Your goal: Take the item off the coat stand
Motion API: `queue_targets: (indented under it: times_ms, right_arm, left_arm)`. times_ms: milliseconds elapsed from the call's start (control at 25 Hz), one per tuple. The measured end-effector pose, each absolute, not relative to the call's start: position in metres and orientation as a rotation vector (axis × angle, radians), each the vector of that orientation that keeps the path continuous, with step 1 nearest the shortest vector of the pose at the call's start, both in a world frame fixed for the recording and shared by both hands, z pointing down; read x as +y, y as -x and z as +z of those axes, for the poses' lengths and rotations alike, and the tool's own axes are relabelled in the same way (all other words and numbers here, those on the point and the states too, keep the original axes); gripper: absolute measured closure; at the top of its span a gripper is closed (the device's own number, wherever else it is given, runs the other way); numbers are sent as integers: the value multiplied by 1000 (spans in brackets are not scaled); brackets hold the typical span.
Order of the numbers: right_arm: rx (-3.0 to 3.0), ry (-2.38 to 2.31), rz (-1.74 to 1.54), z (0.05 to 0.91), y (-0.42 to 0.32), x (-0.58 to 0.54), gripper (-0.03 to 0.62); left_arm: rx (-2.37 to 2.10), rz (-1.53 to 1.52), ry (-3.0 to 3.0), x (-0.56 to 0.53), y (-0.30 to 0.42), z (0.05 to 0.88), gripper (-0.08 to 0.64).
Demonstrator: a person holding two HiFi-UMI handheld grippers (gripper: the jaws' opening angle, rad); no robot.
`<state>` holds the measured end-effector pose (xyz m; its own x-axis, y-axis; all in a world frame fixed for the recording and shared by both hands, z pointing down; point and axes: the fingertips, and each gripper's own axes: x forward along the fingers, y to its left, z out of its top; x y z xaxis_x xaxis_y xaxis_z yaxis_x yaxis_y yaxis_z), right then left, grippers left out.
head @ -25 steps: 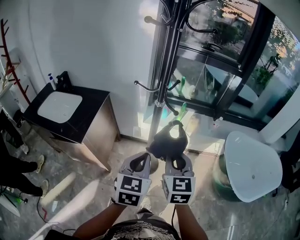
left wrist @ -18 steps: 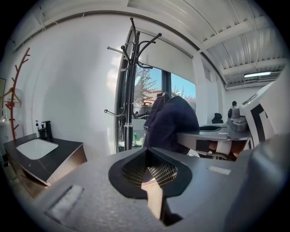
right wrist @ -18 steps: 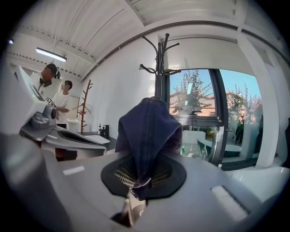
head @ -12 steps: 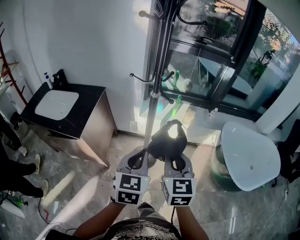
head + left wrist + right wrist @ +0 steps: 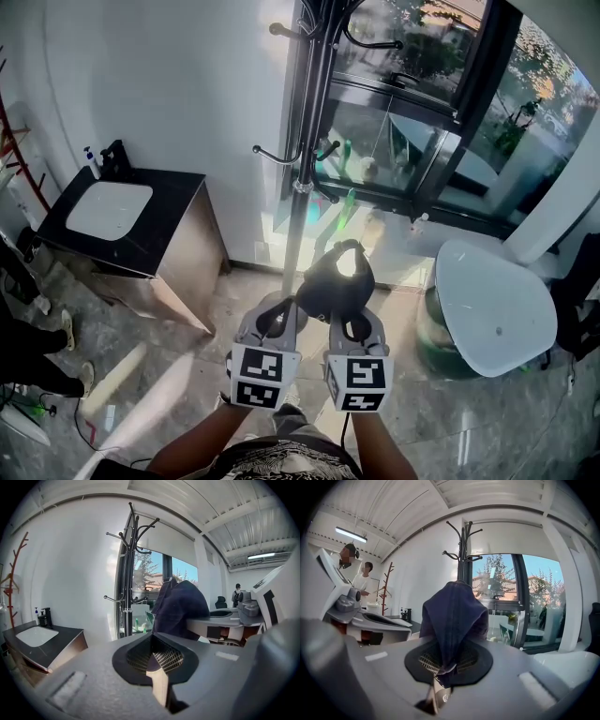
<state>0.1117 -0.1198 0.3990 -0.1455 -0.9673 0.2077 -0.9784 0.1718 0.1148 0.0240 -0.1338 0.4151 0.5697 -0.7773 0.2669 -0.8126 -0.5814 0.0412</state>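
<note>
Closest to us, we hold both grippers side by side. Our left gripper (image 5: 157, 660) has its jaws pressed together with nothing between them. Our right gripper (image 5: 444, 666) pinches a fold of the dark navy cap (image 5: 336, 281), which stands up from its jaws, apart from the coat stand (image 5: 305, 159) and touching none of its hooks. Beyond the cap, the black stand rises beside the window (image 5: 412, 122). To its left sits a dark cabinet (image 5: 178, 246) with a white basin; to its right, a white table (image 5: 492, 319).
</note>
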Motion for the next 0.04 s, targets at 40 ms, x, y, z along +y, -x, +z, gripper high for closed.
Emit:
queue_targets:
  times_ms: [40]
  right_arm:
    - [-2213, -1885, 70, 398, -112, -120, 571]
  left_arm:
    - [-1346, 328, -2642, -134, -25, 414, 557]
